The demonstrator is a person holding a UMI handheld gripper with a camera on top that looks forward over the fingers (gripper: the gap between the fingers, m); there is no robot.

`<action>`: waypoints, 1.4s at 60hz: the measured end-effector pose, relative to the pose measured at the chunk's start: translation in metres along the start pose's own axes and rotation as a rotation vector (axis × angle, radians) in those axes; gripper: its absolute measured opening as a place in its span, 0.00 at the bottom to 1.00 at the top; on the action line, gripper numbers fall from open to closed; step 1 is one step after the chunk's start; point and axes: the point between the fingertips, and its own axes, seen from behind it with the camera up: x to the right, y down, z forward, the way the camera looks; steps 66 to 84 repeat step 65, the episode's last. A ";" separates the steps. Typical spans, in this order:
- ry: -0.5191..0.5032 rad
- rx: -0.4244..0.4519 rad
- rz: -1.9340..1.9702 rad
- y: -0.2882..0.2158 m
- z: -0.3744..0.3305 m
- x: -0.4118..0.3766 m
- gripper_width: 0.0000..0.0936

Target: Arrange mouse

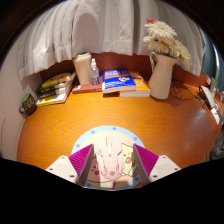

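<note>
Tongs (113, 160), level above an orange desk (60, 130), clamp a pale mouse (113, 158) between both pink pads (84, 160), over a round mat (105, 135); books (118, 80) and vase (161, 72) lie well beyond.

— What sits between the fingers (85, 160)?
— The mouse (113, 160), on the mat (95, 137), near on the table (150, 120).
— And far off?
— Books (55, 88) left, a vase (161, 72) right, a bottle (95, 70) and more books (121, 80) between them.
</note>
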 end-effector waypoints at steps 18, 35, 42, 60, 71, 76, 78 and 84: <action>-0.060 0.170 -0.012 -0.059 -0.136 0.003 0.88; -0.109 0.277 -0.066 -0.044 -0.251 0.010 0.87; -0.122 0.295 -0.057 -0.030 -0.273 0.014 0.87; -0.146 0.273 -0.038 0.000 -0.294 0.020 0.86; -0.138 0.284 -0.035 0.001 -0.297 0.024 0.86; -0.138 0.284 -0.035 0.001 -0.297 0.024 0.86; -0.138 0.284 -0.035 0.001 -0.297 0.024 0.86; -0.138 0.284 -0.035 0.001 -0.297 0.024 0.86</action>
